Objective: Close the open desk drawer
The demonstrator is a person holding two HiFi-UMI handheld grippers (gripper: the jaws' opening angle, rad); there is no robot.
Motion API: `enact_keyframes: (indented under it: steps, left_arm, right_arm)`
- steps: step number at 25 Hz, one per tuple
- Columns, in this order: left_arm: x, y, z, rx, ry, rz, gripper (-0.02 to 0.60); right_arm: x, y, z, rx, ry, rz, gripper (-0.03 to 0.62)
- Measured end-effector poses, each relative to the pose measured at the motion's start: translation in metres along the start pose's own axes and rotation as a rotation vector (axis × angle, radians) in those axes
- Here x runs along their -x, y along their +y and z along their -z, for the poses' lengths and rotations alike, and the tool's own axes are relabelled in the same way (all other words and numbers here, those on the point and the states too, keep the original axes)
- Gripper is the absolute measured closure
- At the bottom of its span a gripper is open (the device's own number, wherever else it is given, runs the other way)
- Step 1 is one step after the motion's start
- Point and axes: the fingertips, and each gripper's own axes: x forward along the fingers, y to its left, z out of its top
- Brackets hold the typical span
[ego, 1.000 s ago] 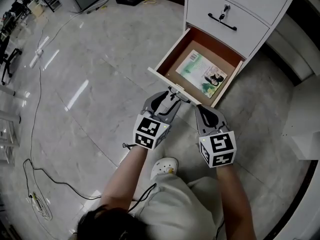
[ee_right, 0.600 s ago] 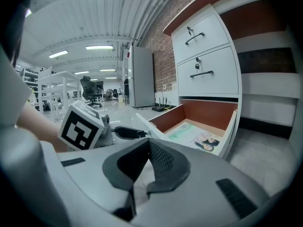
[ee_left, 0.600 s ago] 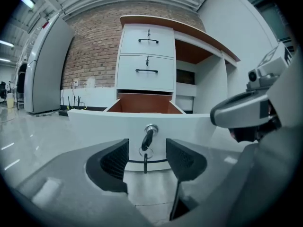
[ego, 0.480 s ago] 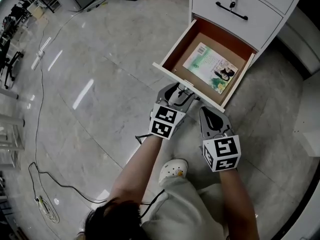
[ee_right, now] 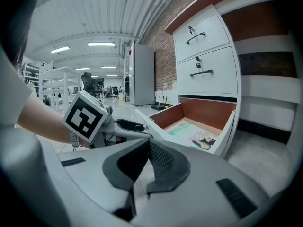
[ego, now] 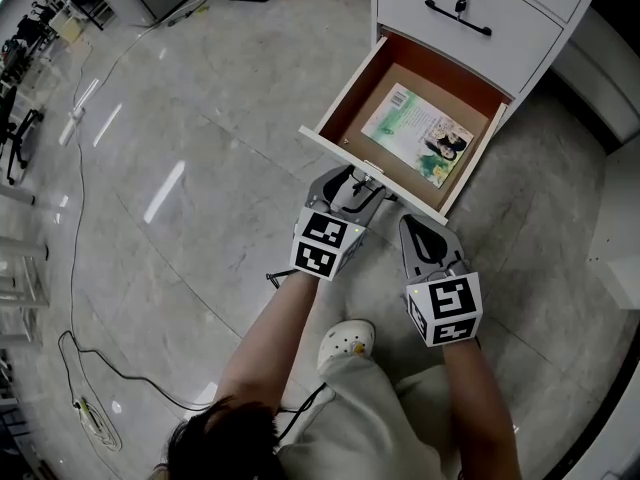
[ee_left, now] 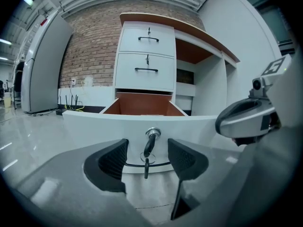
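Jaws just widened, left gripper (ee_left: pixel 148 158) flanks drawer (ee_left: pixel 94 126) key (ee_left: pixel 150 143), seemingly untouched, clear only in its view; right gripper (ee_right: pixel 148 150) clenched.

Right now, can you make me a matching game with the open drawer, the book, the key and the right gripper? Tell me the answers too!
Things:
1. bottom drawer
2. book
3. key
4. right gripper

States:
A. jaws together, holding nothing
B. pulled out
C. hanging at the drawer's front
D. lying flat inside the drawer

Pairs: 1-B, 2-D, 3-C, 4-A
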Motion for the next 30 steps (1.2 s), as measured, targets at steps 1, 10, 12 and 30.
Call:
enact_keyframes:
  steps: [1,10,12,30]
  left_arm:
    - [0.0,0.0,0.0,0.004,0.003,0.002,0.324]
    - [0.002,-0.001,-0.004,0.012,0.007,0.002,0.325]
    - [0.003,0.0,-0.009,0.013,-0.007,0.002,0.325]
    - [0.001,0.002,-0.061,0.009,-0.076,0.012,0.325]
  right_arm:
    - [0.001,0.001,0.0,0.005,0.002,-0.005,0.582]
    - [0.006,-0.001,-0.006,0.022,0.003,-0.013,0.582]
    - [0.006,-0.001,-0.008,0.029,-0.001,-0.012,0.582]
    - [0.006,-0.022,-0.032,0.044,-0.045,0.031,0.582]
